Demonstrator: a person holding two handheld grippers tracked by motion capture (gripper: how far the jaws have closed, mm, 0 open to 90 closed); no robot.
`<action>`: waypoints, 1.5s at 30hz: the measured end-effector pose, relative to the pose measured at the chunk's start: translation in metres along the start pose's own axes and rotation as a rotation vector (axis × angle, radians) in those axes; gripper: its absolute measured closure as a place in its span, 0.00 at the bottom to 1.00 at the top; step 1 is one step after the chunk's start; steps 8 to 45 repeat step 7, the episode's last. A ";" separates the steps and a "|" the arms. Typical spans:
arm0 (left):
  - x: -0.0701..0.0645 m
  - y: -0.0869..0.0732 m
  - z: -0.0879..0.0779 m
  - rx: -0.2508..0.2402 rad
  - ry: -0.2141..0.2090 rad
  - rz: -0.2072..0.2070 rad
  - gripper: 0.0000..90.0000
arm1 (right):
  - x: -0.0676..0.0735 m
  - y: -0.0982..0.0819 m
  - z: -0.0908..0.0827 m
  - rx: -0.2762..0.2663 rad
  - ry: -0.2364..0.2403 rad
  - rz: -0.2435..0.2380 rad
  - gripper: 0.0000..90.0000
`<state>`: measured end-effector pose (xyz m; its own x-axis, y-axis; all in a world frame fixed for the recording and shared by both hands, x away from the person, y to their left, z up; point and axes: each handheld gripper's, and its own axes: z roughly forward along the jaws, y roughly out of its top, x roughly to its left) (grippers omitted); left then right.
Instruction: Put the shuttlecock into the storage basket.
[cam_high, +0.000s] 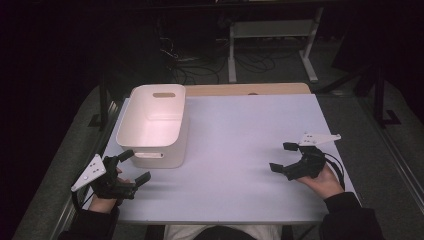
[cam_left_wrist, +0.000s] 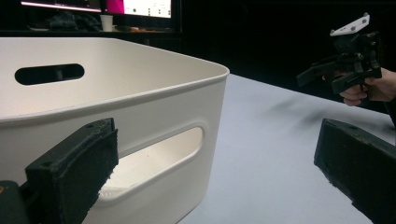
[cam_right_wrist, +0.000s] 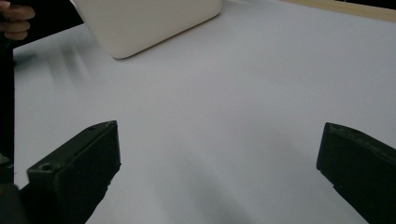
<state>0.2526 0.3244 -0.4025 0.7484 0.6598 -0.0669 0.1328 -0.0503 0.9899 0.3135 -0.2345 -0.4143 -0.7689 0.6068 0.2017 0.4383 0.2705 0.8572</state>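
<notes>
A white plastic bin (cam_high: 152, 125) with handle slots stands at the back left of the white table (cam_high: 240, 150); its inside looks empty. My left gripper (cam_high: 134, 166) is open, low at the table's front left, just in front of the bin's near wall. In the left gripper view the bin (cam_left_wrist: 140, 116) is close ahead between the spread jaws. My right gripper (cam_high: 283, 157) is open at the front right, held over bare table, jaws pointing left. In the right gripper view the bin (cam_right_wrist: 149, 23) sits far off at the top.
A wooden strip (cam_high: 250, 89) runs along the table's far edge. Beyond it are a dark floor, cables and a white desk frame (cam_high: 272, 45). The person's hand (cam_left_wrist: 369, 91) holding the right gripper (cam_left_wrist: 327, 77) appears in the left gripper view.
</notes>
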 end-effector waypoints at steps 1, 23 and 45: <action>0.000 0.000 0.000 0.000 0.000 0.000 0.00 | -0.001 -0.004 -0.003 -0.008 -0.009 0.004 0.00; 0.000 0.000 0.000 0.000 0.000 0.002 0.00 | -0.002 -0.011 -0.009 -0.024 -0.024 0.020 0.00; 0.000 0.000 0.000 0.000 0.000 0.002 0.00 | -0.002 -0.011 -0.009 -0.024 -0.024 0.020 0.00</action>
